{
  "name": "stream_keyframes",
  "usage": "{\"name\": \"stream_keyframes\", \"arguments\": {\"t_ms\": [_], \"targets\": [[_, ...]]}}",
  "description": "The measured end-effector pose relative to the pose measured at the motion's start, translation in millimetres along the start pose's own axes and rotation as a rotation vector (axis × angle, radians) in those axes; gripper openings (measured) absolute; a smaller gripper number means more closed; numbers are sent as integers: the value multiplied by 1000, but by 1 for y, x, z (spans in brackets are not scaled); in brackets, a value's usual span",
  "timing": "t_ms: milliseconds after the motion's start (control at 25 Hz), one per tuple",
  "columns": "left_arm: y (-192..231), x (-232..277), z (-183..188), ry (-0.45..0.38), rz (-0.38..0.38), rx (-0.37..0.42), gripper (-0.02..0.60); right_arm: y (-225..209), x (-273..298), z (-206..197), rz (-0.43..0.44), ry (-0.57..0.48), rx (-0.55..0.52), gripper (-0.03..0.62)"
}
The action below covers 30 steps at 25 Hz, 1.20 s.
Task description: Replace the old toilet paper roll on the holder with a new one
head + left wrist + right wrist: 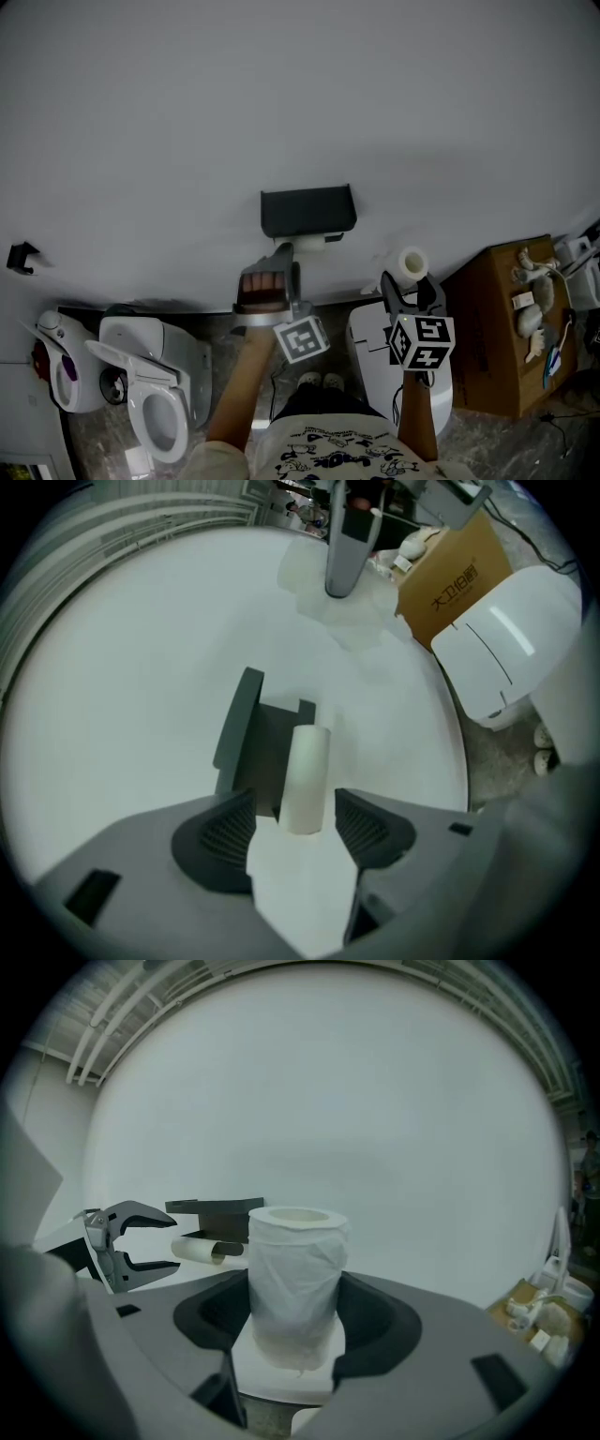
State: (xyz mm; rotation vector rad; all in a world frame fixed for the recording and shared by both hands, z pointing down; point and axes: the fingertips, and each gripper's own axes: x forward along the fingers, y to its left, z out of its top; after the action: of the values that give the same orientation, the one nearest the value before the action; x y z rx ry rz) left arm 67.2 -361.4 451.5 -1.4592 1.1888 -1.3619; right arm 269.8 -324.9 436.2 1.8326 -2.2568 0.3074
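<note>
Step in hand: judged to be removal of the old roll (305, 778), a near-bare tube seated on the holder (246, 733).
Left gripper (167, 1243): just below the holder; jaws spread, one on each side of the old roll, gaps visible on both sides.
Right gripper (411, 286): right of the holder and lower, well apart; jaws clenched on the new roll (297, 1279), held upright.
Next move: likely called for closing the left jaws squarely on the tube, then drawing it clear of the holder.
</note>
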Motion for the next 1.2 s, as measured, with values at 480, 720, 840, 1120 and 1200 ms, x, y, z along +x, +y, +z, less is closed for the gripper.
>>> {"name": "stream_keyframes", "arguments": {"t_ms": [480,720,840,1120,1200], "targets": [[-4,29,7,23,9,76,258,-12,5,-3,-31,14,8,290],[-7,37,10,37,-3,99,253,-15,7,-4,-38,19,8,290],[-6,38,13,37,8,106,230,-18,8,-6,-44,23,14,290],[-2,41,13,38,34,93,177,-25,9,-11,-58,28,29,290],[-2,41,15,33,34,76,176,-25,9,-12,-58,31,29,290]]}}
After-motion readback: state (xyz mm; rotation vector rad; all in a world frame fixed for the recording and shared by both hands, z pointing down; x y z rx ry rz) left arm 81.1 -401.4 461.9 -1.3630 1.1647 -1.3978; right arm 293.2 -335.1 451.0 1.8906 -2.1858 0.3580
